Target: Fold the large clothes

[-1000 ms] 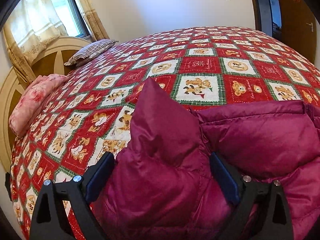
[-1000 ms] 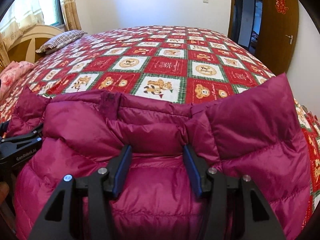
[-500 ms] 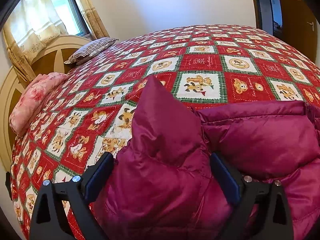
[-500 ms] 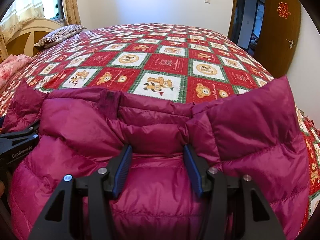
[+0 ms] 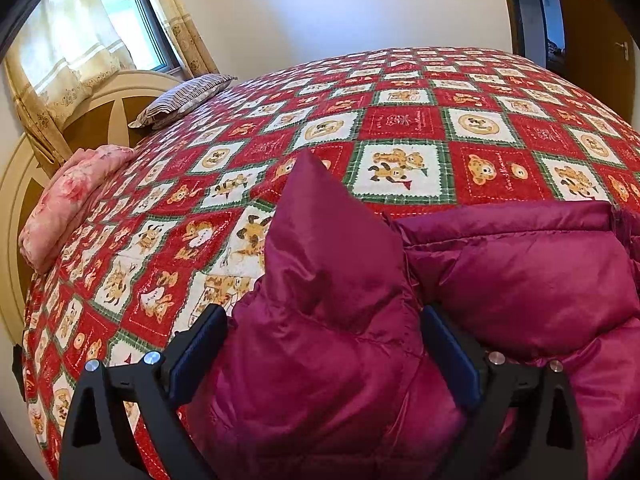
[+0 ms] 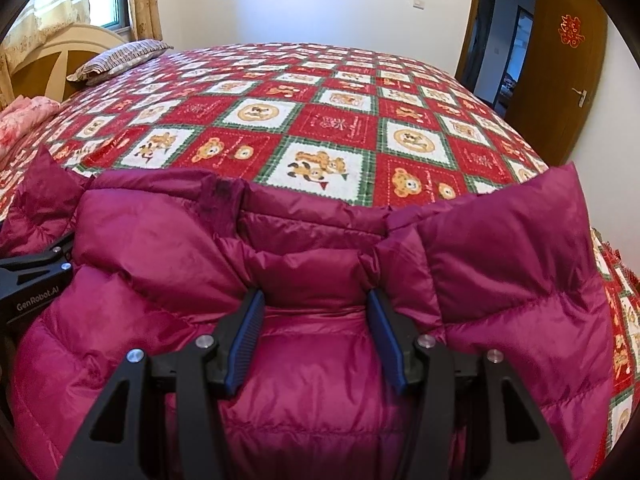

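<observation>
In the left wrist view, the left gripper [image 5: 322, 344] has its jaws spread wide around a thick bunch of the magenta down jacket [image 5: 520, 280], both pads pressed into the padding, so it is gripping the garment; a pointed corner of the fabric stands up beyond the pads, and the jacket lies at the near edge of the bed [image 5: 400, 120] on its red bear-patterned quilt. To do this fold well, that hand should probably keep its bite deep, because slick nylon over down is likely to creep out of a shallow pinch. In the right wrist view, the right gripper [image 6: 316, 320] is clamped about half wide on a puffed panel near the jacket's upper edge, the blue pads [image 6: 246, 340] denting the fabric on both sides, while the left gripper shows at the left margin holding the same garment. The two hands should likely lift and carry together at matching height, so the fold line runs straight, then press air out before letting go.
</observation>
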Available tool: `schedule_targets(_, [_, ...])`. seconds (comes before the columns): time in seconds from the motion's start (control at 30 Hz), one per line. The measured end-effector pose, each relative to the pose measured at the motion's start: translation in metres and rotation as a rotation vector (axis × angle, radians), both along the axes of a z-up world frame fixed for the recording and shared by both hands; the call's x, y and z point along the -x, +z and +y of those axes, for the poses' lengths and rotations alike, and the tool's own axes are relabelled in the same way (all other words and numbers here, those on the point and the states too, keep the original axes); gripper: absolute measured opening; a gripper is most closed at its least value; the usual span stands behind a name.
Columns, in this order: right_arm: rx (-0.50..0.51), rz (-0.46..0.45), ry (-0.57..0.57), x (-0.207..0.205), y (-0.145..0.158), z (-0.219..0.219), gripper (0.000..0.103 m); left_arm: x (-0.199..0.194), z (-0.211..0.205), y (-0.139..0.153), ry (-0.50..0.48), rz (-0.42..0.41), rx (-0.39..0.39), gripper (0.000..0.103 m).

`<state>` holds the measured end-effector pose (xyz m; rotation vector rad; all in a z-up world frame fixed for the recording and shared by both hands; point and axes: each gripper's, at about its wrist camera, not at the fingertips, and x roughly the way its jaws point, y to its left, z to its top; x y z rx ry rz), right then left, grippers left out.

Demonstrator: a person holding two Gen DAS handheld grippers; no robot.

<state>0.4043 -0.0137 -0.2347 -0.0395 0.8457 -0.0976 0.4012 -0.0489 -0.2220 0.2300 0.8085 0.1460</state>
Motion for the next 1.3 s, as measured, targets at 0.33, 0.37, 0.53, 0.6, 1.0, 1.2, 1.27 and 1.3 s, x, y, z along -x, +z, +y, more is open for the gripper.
schedule_targets(0.33, [0.026,0.019,0.011,-0.002,0.006,0.003,0.057,0.000,0.002,0.003,0.006,0.011,-0.001,0.098])
schedule_targets(0.37, [0.034,0.019,0.007,-0.002,0.012,0.003,0.056,0.001,0.001,0.007,0.008,0.016,-0.004,0.098])
schedule_targets(0.53, [0.000,-0.078,-0.018,0.008,0.047,0.012,0.058,0.021,0.009,0.036,0.010,-0.046,0.080,0.098])
schedule_targets(0.6, [-0.001,-0.060,0.011,0.004,0.043,0.024,0.058,0.024,0.004,0.037,-0.003,-0.054,0.071,0.098])
schedule_targets(1.0, [0.044,0.043,0.015,-0.013,0.001,0.038,0.063,0.013,0.003,0.006,-0.010,0.013,0.073,0.099])
schedule_targets(1.2, [0.034,0.051,0.019,-0.011,0.004,0.037,0.063,0.014,0.005,0.009,0.005,0.046,0.057,0.099])
schedule_targets(1.27, [0.012,0.057,0.021,0.002,0.015,0.036,0.063,0.030,0.016,0.024,0.029,0.046,0.089,0.099])
schedule_targets(1.3, [0.000,0.046,0.032,0.011,0.021,0.037,0.065,0.040,0.022,0.029,0.018,0.034,0.120,0.099])
